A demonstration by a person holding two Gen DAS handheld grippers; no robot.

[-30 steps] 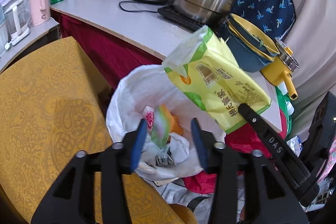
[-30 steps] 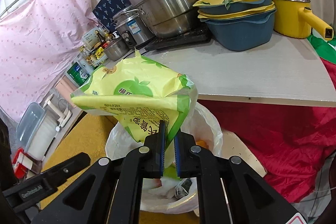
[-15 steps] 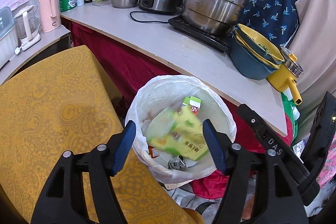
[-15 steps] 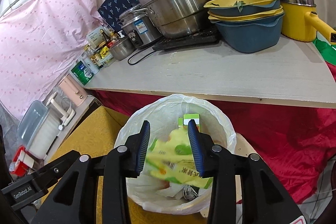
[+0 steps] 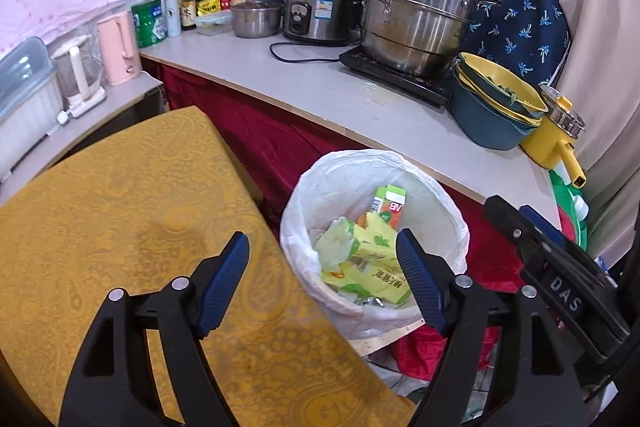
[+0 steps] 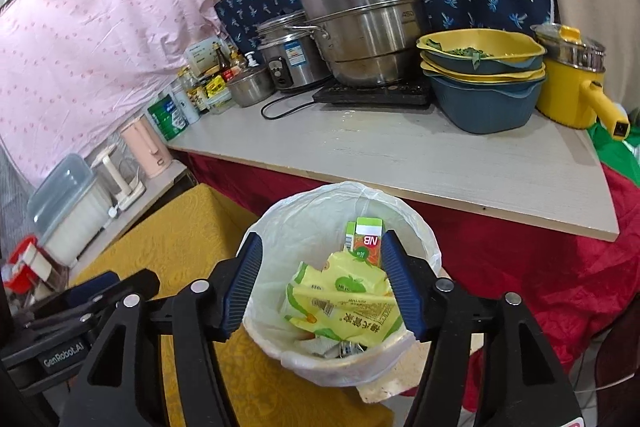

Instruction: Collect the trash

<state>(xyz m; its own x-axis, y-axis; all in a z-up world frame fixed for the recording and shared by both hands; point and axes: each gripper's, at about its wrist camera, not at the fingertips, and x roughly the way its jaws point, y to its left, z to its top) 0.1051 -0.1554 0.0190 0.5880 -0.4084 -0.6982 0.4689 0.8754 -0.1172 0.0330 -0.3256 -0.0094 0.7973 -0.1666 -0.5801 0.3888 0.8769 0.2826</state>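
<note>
Yellow-green wrapper (image 6: 344, 303) lies in the bin (image 6: 280, 223) at 12 o'clock below the right gripper (image 6: 320, 283) — both it and the left gripper (image 5: 320, 285) spread, empty — and a careless swing could tip the bin.

Both views look forward and down along their own jaws from close above the white-lined trash bin (image 5: 372, 235). The left wrist camera sits over the yellow cloth (image 5: 132, 211), with the bin (image 6: 340, 283) right of centre; the right wrist camera faces it squarely. Both share the bin, the desk (image 5: 360, 99) behind it, the steel steamer pot (image 6: 364, 15) and the stacked basins (image 6: 484, 83)
</note>
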